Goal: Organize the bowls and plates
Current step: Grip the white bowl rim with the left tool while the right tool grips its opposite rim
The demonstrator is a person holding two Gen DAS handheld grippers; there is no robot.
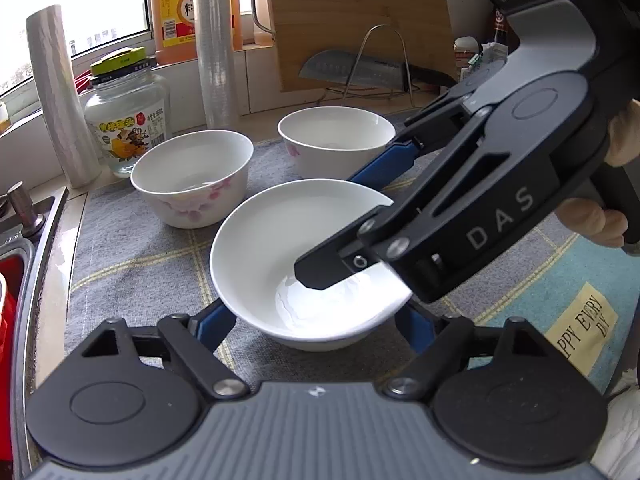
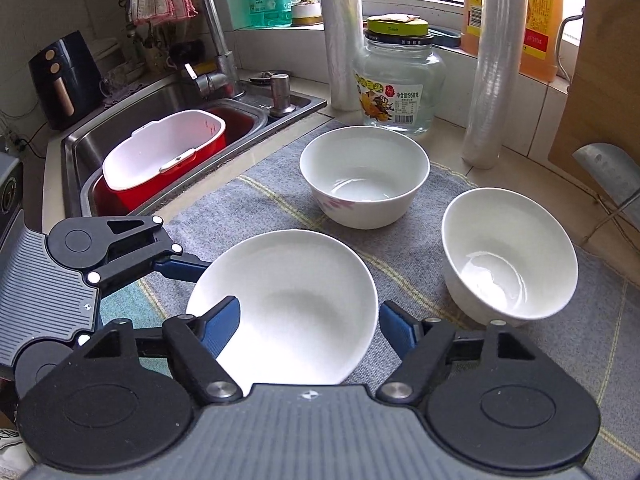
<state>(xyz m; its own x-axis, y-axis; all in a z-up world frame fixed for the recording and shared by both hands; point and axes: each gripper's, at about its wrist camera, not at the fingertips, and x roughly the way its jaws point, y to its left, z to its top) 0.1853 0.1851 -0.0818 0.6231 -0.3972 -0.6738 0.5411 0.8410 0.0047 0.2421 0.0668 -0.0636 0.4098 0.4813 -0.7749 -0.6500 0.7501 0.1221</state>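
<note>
A shallow white dish (image 1: 280, 256) (image 2: 288, 304) lies on the grey mat (image 1: 132, 248) between both grippers. My left gripper (image 1: 316, 320) is open, its blue fingers on either side of the dish's near wall. My right gripper (image 2: 310, 320) is open; its left finger (image 2: 220, 316) hangs over the dish's inside, its right finger (image 2: 394, 328) is outside the rim. In the left wrist view the right gripper (image 1: 352, 224) reaches in from the right. Two deeper floral white bowls stand behind: one (image 1: 192, 176) (image 2: 364, 176) to the left, one (image 1: 336, 140) (image 2: 508, 256) to the right.
A glass jar (image 2: 400, 80) with green lid, two film rolls (image 2: 486, 80), an orange oil jug (image 1: 176, 8), a cutting board (image 1: 360, 20) and a cleaver on a rack (image 1: 360, 68) line the back. A sink (image 2: 160, 104) with a red tub (image 2: 164, 156) lies left.
</note>
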